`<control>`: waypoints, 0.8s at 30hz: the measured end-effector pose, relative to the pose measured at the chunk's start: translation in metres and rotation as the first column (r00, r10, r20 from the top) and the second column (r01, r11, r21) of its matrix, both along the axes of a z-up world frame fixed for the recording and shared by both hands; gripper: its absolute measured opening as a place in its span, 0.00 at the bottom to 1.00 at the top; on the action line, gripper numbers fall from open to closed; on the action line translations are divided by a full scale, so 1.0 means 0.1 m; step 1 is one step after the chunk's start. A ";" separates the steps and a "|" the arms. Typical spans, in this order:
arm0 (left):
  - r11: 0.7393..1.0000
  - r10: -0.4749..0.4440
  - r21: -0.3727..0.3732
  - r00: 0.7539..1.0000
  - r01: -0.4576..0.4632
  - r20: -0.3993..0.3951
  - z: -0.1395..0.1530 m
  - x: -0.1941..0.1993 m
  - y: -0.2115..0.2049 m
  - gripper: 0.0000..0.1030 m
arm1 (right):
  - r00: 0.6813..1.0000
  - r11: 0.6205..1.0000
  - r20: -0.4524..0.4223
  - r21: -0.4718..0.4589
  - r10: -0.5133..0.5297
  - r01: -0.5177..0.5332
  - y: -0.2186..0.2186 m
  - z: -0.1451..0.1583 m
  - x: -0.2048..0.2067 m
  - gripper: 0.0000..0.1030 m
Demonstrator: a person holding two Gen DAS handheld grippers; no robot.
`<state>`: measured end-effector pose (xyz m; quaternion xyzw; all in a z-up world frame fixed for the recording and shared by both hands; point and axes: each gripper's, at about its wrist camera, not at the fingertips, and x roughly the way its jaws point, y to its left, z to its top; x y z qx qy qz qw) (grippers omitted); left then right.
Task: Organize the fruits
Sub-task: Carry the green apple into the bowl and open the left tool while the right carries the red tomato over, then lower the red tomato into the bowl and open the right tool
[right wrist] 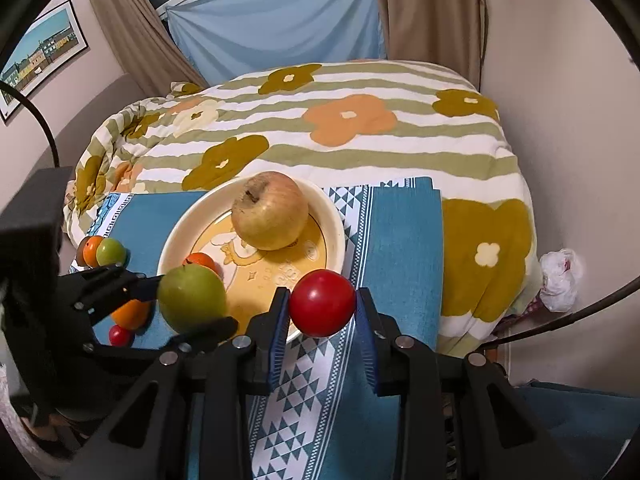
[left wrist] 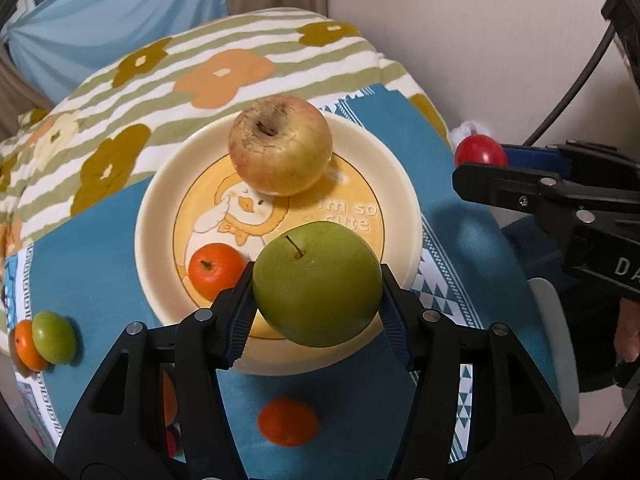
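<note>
My left gripper (left wrist: 318, 300) is shut on a green apple (left wrist: 317, 283) and holds it above the near rim of the cream plate (left wrist: 160, 200). The plate holds a yellow-red apple (left wrist: 280, 145) and a small orange (left wrist: 216, 270). My right gripper (right wrist: 322, 312) is shut on a red fruit (right wrist: 322, 303) and holds it above the near right rim of the plate (right wrist: 334, 220). The right wrist view also shows the green apple (right wrist: 192, 298) in the left gripper (right wrist: 160, 300). The red fruit (left wrist: 480, 151) shows at the right in the left wrist view.
The plate sits on a blue patterned cloth (left wrist: 100, 272) over a flowered quilt (right wrist: 360, 140). Loose on the cloth are a small green fruit (left wrist: 54, 336) beside an orange one (left wrist: 26, 346), another orange (left wrist: 288, 421), and a small red fruit (right wrist: 119, 335). A wall stands at the right.
</note>
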<state>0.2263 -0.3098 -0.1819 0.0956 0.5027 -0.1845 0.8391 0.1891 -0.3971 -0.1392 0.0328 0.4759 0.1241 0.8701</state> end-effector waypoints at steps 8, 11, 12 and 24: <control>0.999 0.040 0.019 0.999 -0.040 0.012 -0.03 0.02 0.04 0.59 | 0.999 0.999 0.012 0.028 0.039 -0.040 0.01 -0.06 0.12 0.29; 0.998 0.052 0.023 0.999 -0.052 0.005 -0.06 0.04 0.05 0.59 | 0.998 0.998 0.017 0.031 0.054 -0.054 0.05 -0.08 0.17 0.29; 0.998 0.057 0.019 0.998 -0.057 0.003 -0.06 0.04 0.06 0.59 | 0.998 0.998 0.017 0.033 0.059 -0.060 0.06 -0.08 0.18 0.29; 0.995 0.090 -0.054 0.994 -0.087 0.067 0.27 0.01 0.29 1.00 | 0.997 0.997 0.032 0.020 0.073 -0.074 0.16 -0.01 0.18 0.29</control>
